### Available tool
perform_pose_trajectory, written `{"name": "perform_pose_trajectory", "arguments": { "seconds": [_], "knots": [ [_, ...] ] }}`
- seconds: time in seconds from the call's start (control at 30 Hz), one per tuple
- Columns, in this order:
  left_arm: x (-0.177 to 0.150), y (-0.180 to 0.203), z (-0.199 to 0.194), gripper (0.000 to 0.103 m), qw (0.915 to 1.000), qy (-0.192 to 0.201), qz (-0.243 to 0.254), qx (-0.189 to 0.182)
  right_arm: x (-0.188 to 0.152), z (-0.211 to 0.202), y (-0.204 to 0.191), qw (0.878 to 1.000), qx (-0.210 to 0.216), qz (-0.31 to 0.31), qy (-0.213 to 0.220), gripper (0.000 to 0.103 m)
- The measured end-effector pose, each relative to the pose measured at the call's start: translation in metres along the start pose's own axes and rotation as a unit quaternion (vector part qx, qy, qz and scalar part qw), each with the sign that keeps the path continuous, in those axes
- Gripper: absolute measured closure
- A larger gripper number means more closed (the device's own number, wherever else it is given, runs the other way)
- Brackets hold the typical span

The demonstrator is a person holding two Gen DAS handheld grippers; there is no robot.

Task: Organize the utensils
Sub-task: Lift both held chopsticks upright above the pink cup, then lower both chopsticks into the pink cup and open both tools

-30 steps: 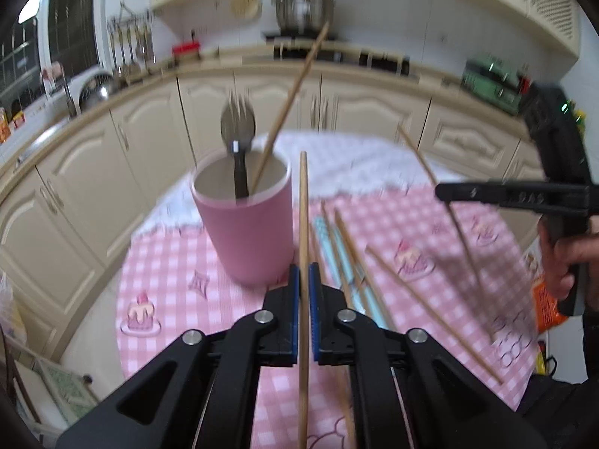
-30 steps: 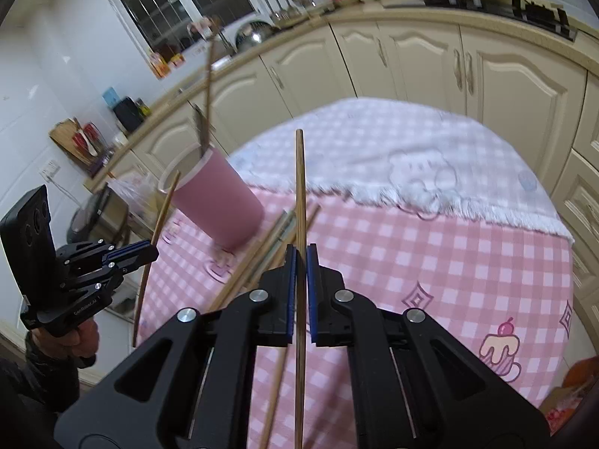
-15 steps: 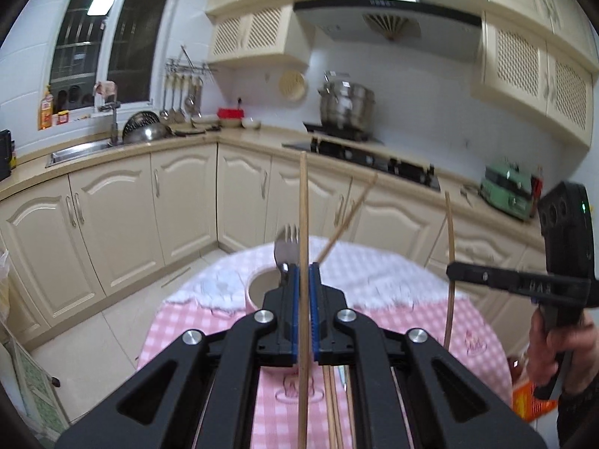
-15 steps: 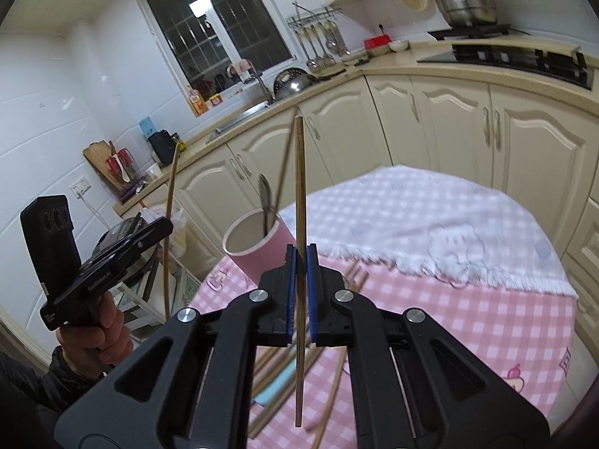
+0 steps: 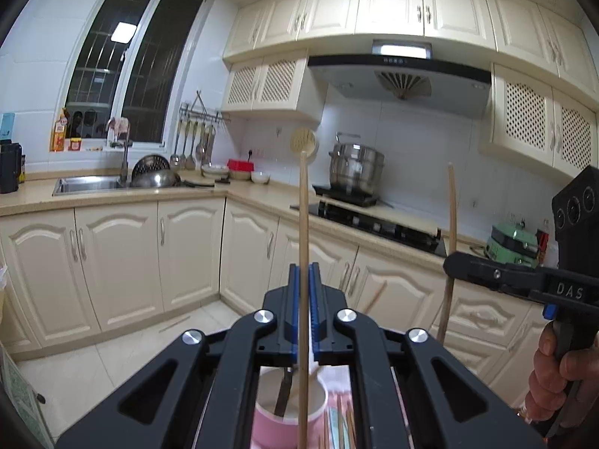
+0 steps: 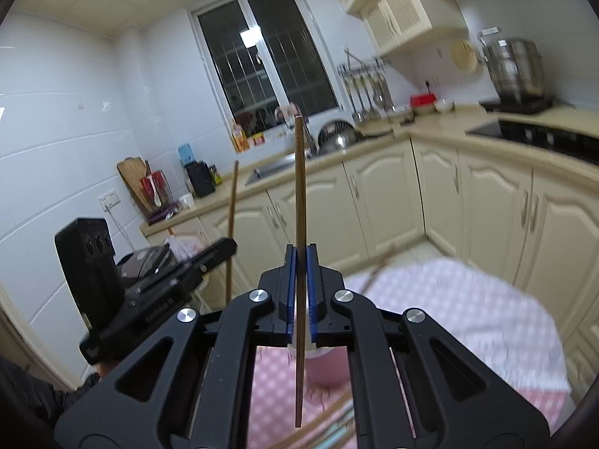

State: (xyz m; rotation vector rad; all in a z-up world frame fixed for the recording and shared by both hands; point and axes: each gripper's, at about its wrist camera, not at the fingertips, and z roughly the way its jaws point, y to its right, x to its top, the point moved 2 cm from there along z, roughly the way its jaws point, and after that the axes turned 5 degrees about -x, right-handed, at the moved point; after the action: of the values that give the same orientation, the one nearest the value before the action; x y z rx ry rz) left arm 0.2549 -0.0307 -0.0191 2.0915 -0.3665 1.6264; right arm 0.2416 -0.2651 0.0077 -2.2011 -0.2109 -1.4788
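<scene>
1. The left gripper (image 5: 304, 314) is clamping one pale chopstick (image 5: 304, 224) upright, above the pink cup (image 5: 288, 417).
2. The right gripper (image 6: 298, 292) is pinching a darker chopstick (image 6: 299, 194) in the same way.
3. Both sticks are looking light, stiff and smooth; a grip near the middle is probably keeping them from swinging.
4. The black gripper bodies are hiding most of the cup and the table (image 6: 468, 310), and the right view is blurring.

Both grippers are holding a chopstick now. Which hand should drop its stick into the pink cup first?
Left, probably. In its view the left gripper holds its chopstick upright, its lower end over the pink cup. The right gripper sees that cup mostly hidden.
</scene>
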Motion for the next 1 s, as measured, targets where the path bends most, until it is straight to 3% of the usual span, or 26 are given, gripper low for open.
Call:
{"name": "perform_pose_trajectory", "arguments": {
  "seconds": [0.37,1.0],
  "knots": [
    [0.03,-0.014,0.032,0.098,0.9995,0.031,-0.01,-0.004,0.034,0.036,0.001,0.999,-0.014,0.014,0.039,0.097],
    [-0.001,-0.023,0.076,0.098,0.9997,0.015,-0.006,0.016,0.009,0.09,0.013,0.999,-0.039,0.016,0.016,0.097]
  ]
}}
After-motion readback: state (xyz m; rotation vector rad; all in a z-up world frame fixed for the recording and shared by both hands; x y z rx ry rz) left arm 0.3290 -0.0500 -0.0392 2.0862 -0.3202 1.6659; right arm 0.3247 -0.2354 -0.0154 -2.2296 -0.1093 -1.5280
